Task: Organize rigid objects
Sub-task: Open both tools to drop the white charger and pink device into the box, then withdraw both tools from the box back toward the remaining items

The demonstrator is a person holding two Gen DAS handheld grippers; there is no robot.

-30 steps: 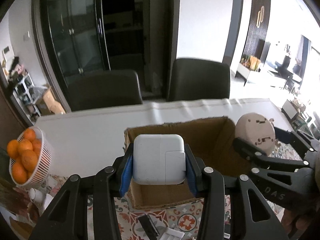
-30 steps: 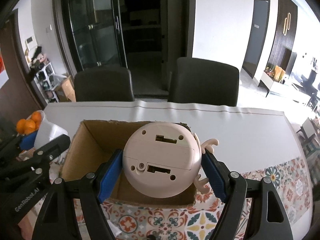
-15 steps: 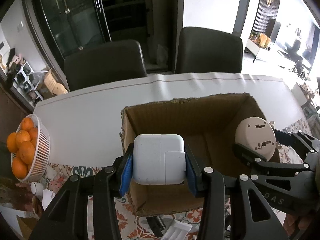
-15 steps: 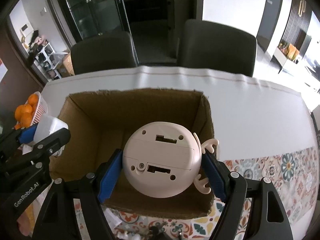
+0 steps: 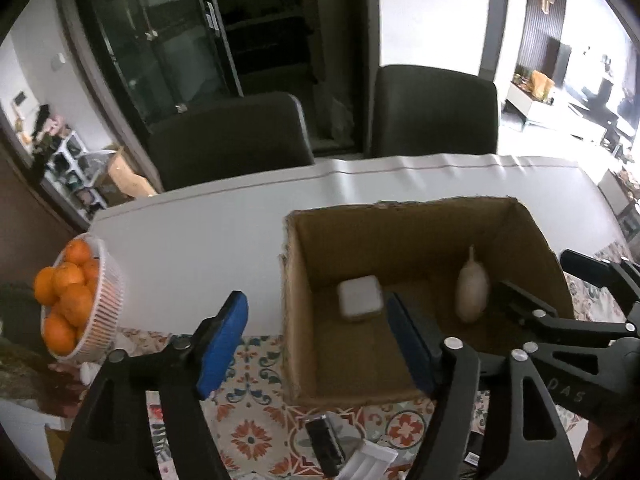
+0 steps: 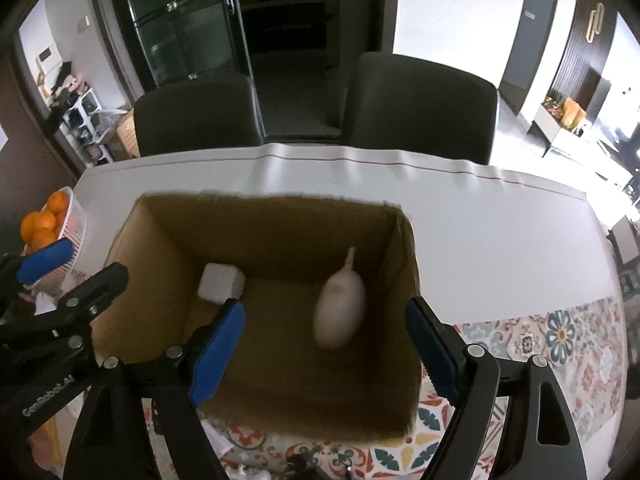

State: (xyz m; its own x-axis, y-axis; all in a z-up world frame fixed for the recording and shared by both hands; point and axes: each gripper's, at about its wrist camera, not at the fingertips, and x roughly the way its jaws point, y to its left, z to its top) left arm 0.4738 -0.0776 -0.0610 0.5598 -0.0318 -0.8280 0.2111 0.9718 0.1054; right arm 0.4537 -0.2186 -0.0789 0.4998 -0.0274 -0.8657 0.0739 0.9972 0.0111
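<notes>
An open cardboard box (image 5: 304, 344) (image 6: 408, 360) stands on the table. A white power adapter (image 5: 359, 298) (image 6: 218, 283) lies inside it at the left. A round pink toy with antlers (image 5: 473, 290) (image 6: 340, 310) is inside at the right, blurred. My left gripper (image 5: 316, 344) is open and empty above the box's near left corner. My right gripper (image 6: 326, 354) is open and empty above the box's near side. The right gripper also shows in the left wrist view (image 5: 560, 300).
A white basket of oranges (image 5: 72, 300) (image 6: 48, 224) stands at the table's left edge. Two dark chairs (image 5: 228, 140) (image 6: 420, 104) stand behind the white table (image 5: 192, 240). Small items (image 5: 344, 448) lie on the patterned cloth (image 6: 560, 344) in front of the box.
Both grippers opened. The adapter and the pink toy left the jaws and are now inside the box.
</notes>
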